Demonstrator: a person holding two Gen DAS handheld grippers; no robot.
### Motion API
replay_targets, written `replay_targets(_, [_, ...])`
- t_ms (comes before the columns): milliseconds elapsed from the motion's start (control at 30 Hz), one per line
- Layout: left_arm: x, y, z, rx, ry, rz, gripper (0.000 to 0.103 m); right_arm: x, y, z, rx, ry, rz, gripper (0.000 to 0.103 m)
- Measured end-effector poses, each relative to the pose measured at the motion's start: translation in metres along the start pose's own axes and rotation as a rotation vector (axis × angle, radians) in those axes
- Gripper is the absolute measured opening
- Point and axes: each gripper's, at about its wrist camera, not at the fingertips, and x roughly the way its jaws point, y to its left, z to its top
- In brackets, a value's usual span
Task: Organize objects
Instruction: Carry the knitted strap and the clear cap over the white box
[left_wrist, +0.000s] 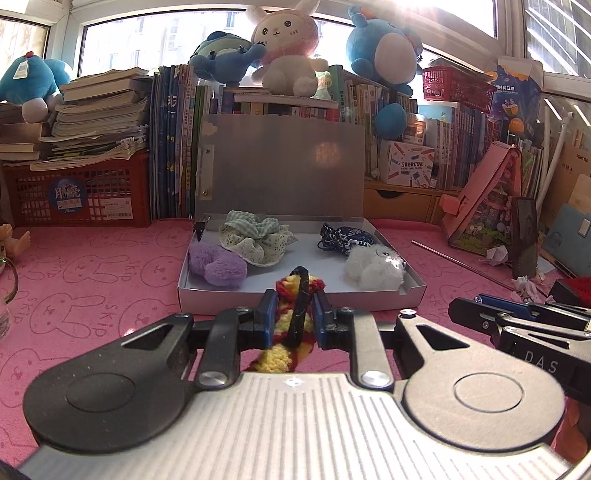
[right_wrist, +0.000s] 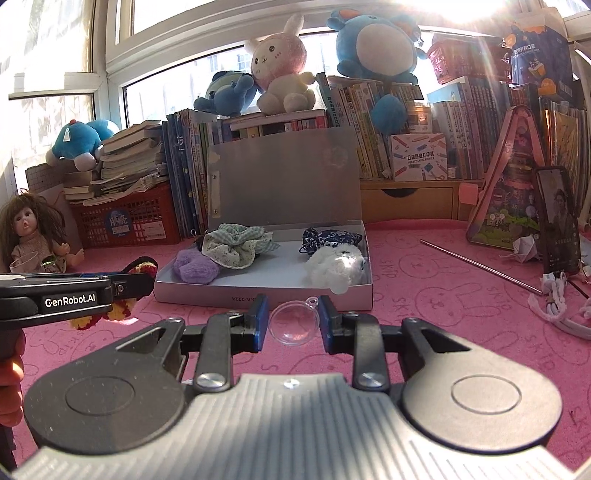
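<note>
Both grippers grip loads: left gripper (left_wrist: 294, 314) a crocheted scrunchie (left_wrist: 295, 295), right gripper (right_wrist: 294, 321) a clear ball (right_wrist: 291, 326) (four soft items fill the box (left_wrist: 295, 297)); these two remain.

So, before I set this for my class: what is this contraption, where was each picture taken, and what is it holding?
A person holds two hand-held tongs, each with a camera looking along its fingers. In the left camera's picture the left tongs grip a red-and-yellow crocheted band. In the right camera's picture the right tongs grip a clear plastic ball. Ahead, on the pink rabbit-print mat, an open grey box holds a purple fluffy scrunchie and a white fluffy toy.
</note>
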Motion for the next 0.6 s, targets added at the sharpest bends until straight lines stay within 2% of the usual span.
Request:
replay_targets(300, [0.043,0.000,0.025,0.000,0.029,0.010,0.025,0.033,-0.006,0.030,-0.023,0.000,-0.012,0.033])
replay_targets(600, [0.091,0.008,0.039,-0.012,0.071,0.058,0.025,0.070,-0.005,0.037,-0.043,0.021,-0.005,0.033])
